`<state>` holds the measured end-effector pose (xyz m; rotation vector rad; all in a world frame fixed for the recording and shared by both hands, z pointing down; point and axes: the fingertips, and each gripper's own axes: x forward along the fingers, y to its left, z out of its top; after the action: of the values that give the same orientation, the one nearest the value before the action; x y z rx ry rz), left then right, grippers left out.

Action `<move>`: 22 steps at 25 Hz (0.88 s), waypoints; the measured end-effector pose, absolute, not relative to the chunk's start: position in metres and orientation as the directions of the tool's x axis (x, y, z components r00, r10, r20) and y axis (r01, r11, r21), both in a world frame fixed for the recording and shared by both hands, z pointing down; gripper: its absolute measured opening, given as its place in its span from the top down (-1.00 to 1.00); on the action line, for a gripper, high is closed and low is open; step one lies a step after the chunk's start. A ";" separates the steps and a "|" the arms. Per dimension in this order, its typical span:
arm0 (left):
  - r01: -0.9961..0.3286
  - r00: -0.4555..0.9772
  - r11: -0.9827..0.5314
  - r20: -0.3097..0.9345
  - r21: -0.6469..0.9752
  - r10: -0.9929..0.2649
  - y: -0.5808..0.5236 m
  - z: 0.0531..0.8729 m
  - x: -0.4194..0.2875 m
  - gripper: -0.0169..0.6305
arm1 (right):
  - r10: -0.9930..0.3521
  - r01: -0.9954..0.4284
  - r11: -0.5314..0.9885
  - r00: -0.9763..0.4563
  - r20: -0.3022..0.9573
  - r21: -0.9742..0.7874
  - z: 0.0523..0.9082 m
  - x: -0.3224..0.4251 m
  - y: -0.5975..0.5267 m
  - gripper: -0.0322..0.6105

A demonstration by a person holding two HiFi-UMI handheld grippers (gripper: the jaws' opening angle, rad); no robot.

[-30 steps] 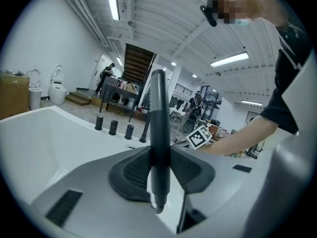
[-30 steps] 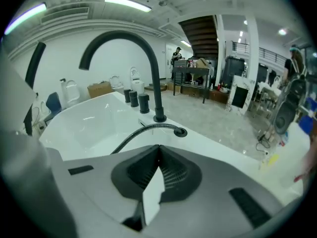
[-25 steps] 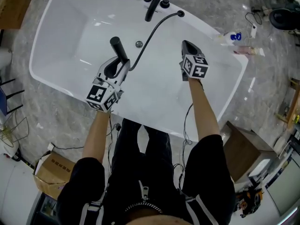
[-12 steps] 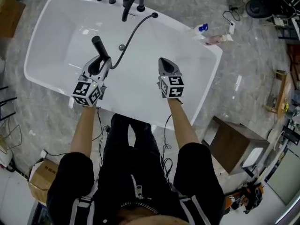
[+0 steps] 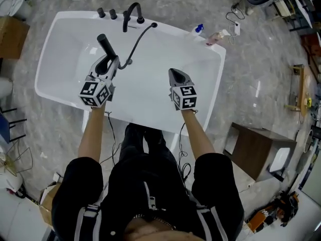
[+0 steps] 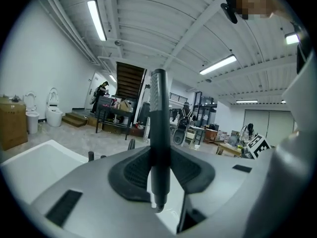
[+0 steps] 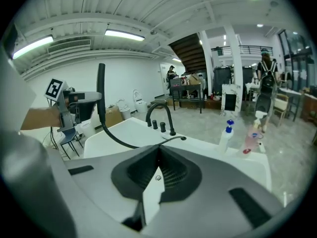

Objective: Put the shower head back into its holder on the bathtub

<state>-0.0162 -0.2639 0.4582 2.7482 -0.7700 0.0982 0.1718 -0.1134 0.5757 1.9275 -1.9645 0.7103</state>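
Over bathtub (image 5: 145, 97), halfway there: shower head (image 5: 105, 45) clamped upright in left gripper (image 5: 107, 65), hose (image 5: 138, 41) running ahead to holder (image 5: 153, 25) at far rim, right gripper (image 5: 176, 76) closed on nothing alongside; yet to carry forward and seat.

The tub's (image 5: 216, 92) basin lies open along its near and right edges. The faucet (image 5: 131, 11) and knobs (image 5: 106, 13) crowd the far edge. The hose (image 5: 138, 41) arcs from there over the basin's left half to the shower head (image 5: 105, 45). Bottles (image 5: 208, 34) stand at the far right corner.
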 end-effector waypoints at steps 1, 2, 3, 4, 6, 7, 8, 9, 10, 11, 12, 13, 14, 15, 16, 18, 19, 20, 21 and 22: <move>-0.514 0.858 -0.821 0.132 0.248 -0.497 -0.263 0.451 -0.014 0.55 | -0.847 -0.990 -0.028 -0.051 0.530 -0.139 0.571 0.173 -0.108 0.87; -0.510 0.860 -0.825 0.125 0.243 -0.494 -0.261 0.443 -0.011 0.55 | -0.850 -0.989 -0.036 -0.043 0.524 -0.140 0.567 0.173 -0.102 0.87; -0.505 0.863 -0.829 0.117 0.241 -0.492 -0.259 0.435 -0.009 0.55 | -0.854 -0.989 -0.046 -0.034 0.519 -0.141 0.563 0.174 -0.096 0.87; -0.501 0.865 -0.832 0.106 0.238 -0.490 -0.258 0.427 -0.005 0.55 | -0.858 -0.989 -0.054 -0.026 0.514 -0.141 0.558 0.176 -0.091 0.87; -0.496 0.867 -0.837 0.084 0.231 -0.491 -0.259 0.411 0.002 0.55 | -0.860 -0.990 -0.054 -0.021 0.510 -0.133 0.551 0.179 -0.083 0.87; -0.494 0.868 -0.840 0.074 0.226 -0.491 -0.259 0.403 0.005 0.55 | -0.859 -0.991 -0.046 -0.024 0.512 -0.124 0.548 0.180 -0.079 0.87; -0.491 0.870 -0.843 0.065 0.220 -0.489 -0.260 0.396 0.009 0.55 | -0.858 -0.993 -0.037 -0.027 0.513 -0.115 0.546 0.180 -0.075 0.87; -0.486 0.872 -0.848 0.055 0.212 -0.487 -0.260 0.388 0.012 0.55 | -0.859 -0.994 -0.030 -0.030 0.512 -0.107 0.543 0.179 -0.072 0.87; -0.481 0.874 -0.853 0.044 0.204 -0.483 -0.261 0.380 0.016 0.55 | -0.860 -0.995 -0.025 -0.030 0.510 -0.101 0.540 0.179 -0.070 0.87; -0.476 0.877 -0.857 0.032 0.195 -0.480 -0.262 0.372 0.020 0.55 | -0.862 -0.995 -0.024 -0.028 0.506 -0.096 0.536 0.180 -0.067 0.87; -0.472 0.879 -0.861 0.020 0.189 -0.477 -0.263 0.364 0.025 0.55 | -0.865 -0.995 -0.027 -0.024 0.501 -0.093 0.532 0.182 -0.065 0.87; -0.468 0.880 -0.864 0.009 0.186 -0.475 -0.264 0.358 0.031 0.55 | -0.868 -0.995 -0.032 -0.017 0.497 -0.091 0.528 0.184 -0.062 0.87; -0.464 0.882 -0.867 -0.002 0.184 -0.472 -0.265 0.354 0.036 0.55 | -0.870 -0.995 -0.039 -0.011 0.493 -0.091 0.525 0.187 -0.060 0.87; -0.459 0.883 -0.869 -0.010 0.183 -0.469 -0.267 0.350 0.042 0.54 | -0.871 -0.995 -0.045 -0.006 0.491 -0.094 0.523 0.189 -0.057 0.87; -0.456 0.884 -0.871 -0.016 0.180 -0.466 -0.269 0.347 0.047 0.55 | -0.872 -0.994 -0.051 -0.003 0.489 -0.097 0.522 0.189 -0.055 0.87; -0.453 0.886 -0.875 -0.021 0.170 -0.462 -0.273 0.342 0.055 0.55 | -0.875 -0.993 -0.060 0.001 0.484 -0.106 0.520 0.190 -0.052 0.87; -0.450 0.888 -0.878 -0.023 0.163 -0.460 -0.276 0.340 0.059 0.55 | -0.876 -0.992 -0.065 0.004 0.482 -0.111 0.520 0.190 -0.050 0.87; -0.447 0.889 -0.880 -0.024 0.157 -0.456 -0.277 0.338 0.062 0.55 | -0.877 -0.991 -0.071 0.007 0.481 -0.115 0.520 0.191 -0.049 0.87; -0.444 0.891 -0.883 -0.025 0.151 -0.452 -0.279 0.337 0.066 0.55 | -0.877 -0.990 -0.077 0.010 0.481 -0.119 0.521 0.192 -0.046 0.87; -0.440 0.894 -0.886 -0.026 0.145 -0.448 -0.279 0.336 0.069 0.55 | -0.876 -0.989 -0.082 0.013 0.482 -0.122 0.523 0.193 -0.044 0.87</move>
<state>0.0692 -0.2792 0.3358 2.9246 -0.6884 -0.0886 0.1932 -0.0439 0.5228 2.0405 -1.9384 0.6531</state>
